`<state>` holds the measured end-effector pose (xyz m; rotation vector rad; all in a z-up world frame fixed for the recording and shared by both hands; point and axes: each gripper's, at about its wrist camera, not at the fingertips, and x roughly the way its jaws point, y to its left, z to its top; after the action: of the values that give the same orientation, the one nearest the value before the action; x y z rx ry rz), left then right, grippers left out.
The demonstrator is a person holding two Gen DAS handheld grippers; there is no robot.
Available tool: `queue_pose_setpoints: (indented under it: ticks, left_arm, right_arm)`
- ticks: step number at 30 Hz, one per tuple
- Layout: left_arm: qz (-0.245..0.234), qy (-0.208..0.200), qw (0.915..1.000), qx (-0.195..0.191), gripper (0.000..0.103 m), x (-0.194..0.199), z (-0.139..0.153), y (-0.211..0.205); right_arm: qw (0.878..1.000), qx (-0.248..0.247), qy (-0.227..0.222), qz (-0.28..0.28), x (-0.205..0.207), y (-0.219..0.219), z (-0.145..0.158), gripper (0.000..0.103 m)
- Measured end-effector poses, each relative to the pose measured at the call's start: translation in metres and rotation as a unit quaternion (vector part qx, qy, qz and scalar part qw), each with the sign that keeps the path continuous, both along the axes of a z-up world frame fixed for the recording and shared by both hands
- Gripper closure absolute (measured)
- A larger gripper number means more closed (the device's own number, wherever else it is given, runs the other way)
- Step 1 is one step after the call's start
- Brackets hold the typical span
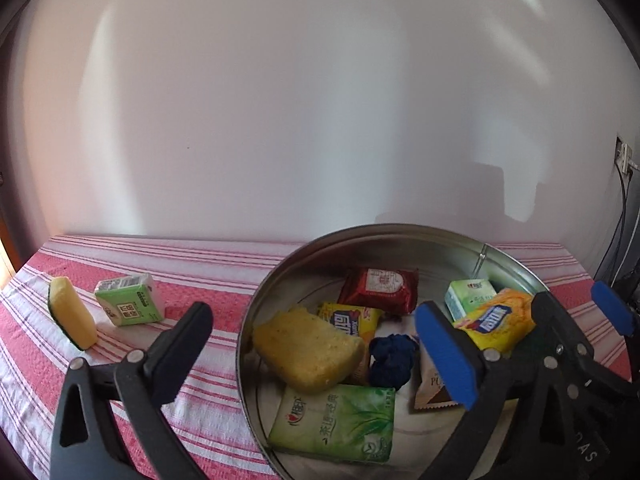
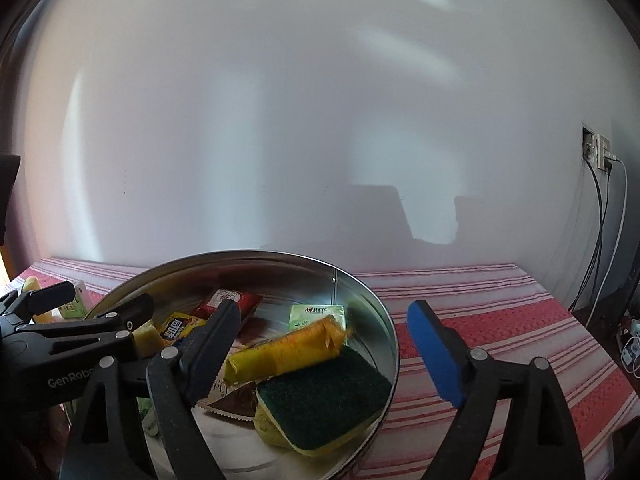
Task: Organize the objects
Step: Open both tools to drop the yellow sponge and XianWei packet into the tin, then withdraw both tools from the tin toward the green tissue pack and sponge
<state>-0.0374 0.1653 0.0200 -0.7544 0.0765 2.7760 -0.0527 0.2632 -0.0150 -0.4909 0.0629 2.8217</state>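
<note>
A round metal tin (image 1: 256, 308) sits on the striped cloth. It holds a yellow sponge (image 1: 308, 352), a red packet (image 1: 380, 290), a green tissue pack (image 1: 336, 422), a dark blue crumpled lump (image 1: 392, 360) and other small packets. My left gripper (image 1: 312, 312) hovers open over the tin's left side, its pads touching nothing. My right gripper (image 2: 324, 308) is open over the tin's (image 2: 384, 320) right side. Beneath it lie a yellow-orange packet (image 2: 288, 350) and a green-topped sponge (image 2: 324, 400), neither touched by a pad. Left of the tin, a second sponge (image 1: 74, 312) and a green carton (image 1: 130, 300) stand on the cloth.
The red-and-white striped cloth (image 2: 500, 320) runs back to a white wall. A wall socket (image 2: 600, 152) with hanging cables is at the far right. The left gripper (image 2: 106, 294) shows at the left edge of the right wrist view.
</note>
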Motion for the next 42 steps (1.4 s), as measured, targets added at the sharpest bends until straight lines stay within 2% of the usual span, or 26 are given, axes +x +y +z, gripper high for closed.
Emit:
queue_pose_setpoints:
  ticks: [4,9,16,29,42]
  left_arm:
    - [-0.005,0.017,0.9998,0.003,0.000,0.003,0.002,0.000]
    - [0.003,0.021,0.9998,-0.004,0.000,0.004,0.002,-0.001]
    - [0.011,0.035,0.9992,-0.016,0.000,0.010,0.001,-0.003]
    - [0.032,0.072,0.9963,-0.034,0.000,0.019,-0.004,-0.006]
    - [0.027,0.094,0.9937,-0.055,0.000,0.029,-0.010,-0.006]
  right_arm:
    - [1.000,-0.001,0.020,-0.012,0.005,0.000,0.000,0.012]
    - [0.998,-0.040,0.044,-0.028,0.015,0.014,0.001,0.008]
    - [0.995,-0.079,0.044,-0.033,0.009,0.028,-0.005,0.007]
    - [0.993,-0.068,0.082,-0.039,0.019,0.019,0.002,0.007]
    - [0.994,-0.049,0.098,-0.027,0.024,0.011,0.003,0.007]
